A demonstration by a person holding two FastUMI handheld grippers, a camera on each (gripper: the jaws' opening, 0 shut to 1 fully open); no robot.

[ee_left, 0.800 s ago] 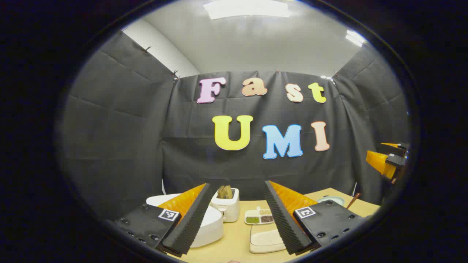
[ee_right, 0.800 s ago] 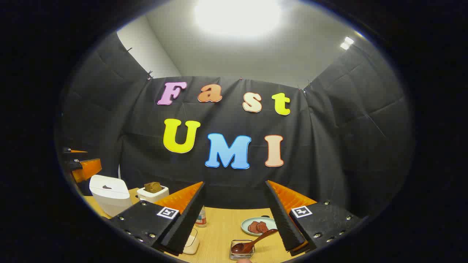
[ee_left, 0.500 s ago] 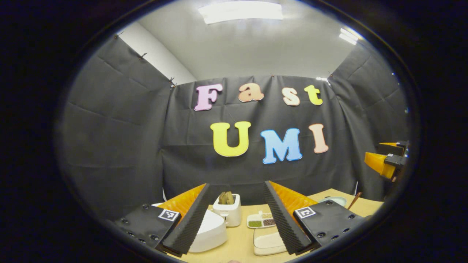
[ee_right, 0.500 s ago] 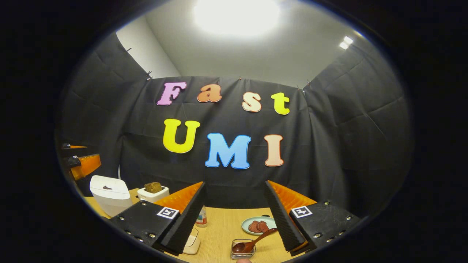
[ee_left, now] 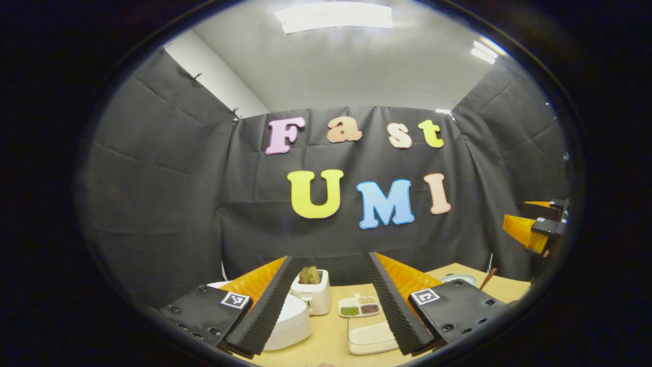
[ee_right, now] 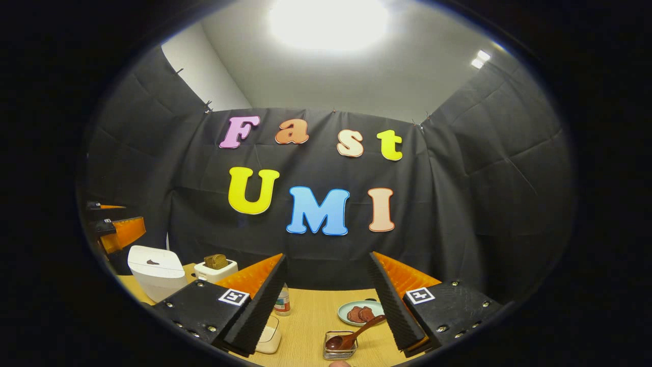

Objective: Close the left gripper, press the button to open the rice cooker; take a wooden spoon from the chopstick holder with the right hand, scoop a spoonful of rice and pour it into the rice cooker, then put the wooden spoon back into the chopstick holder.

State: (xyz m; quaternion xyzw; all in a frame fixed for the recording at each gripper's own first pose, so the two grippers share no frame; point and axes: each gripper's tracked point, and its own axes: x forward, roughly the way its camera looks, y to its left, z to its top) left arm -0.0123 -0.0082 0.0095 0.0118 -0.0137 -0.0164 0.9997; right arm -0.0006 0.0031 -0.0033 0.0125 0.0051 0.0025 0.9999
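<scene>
Fingers of the left gripper (ee_left: 328, 306) stand wide apart above the table (ee_left: 331, 336), holding nothing. Between and below them the left gripper view takes in the white rice cooker (ee_left: 290, 321), lid down, partly behind the left finger, a toaster (ee_left: 311, 293) with bread in it, a small divided dish of grains (ee_left: 359, 307) and a shallow tray of rice (ee_left: 371, 337) just beside the right finger. At the far right edge the right gripper (ee_left: 535, 229) hangs in the air.

Fingers of the right gripper (ee_right: 328, 300) are likewise spread wide and empty. The right gripper view adds a wooden spoon (ee_right: 351, 336) resting in a small clear holder (ee_right: 340, 351) low between the fingers, a plate of sliced meat (ee_right: 359, 312) behind it, and a small bottle (ee_right: 281, 300) whose label is too small to read. The rice cooker (ee_right: 155, 270) sits well off to the left, below the left gripper (ee_right: 114, 229).
</scene>
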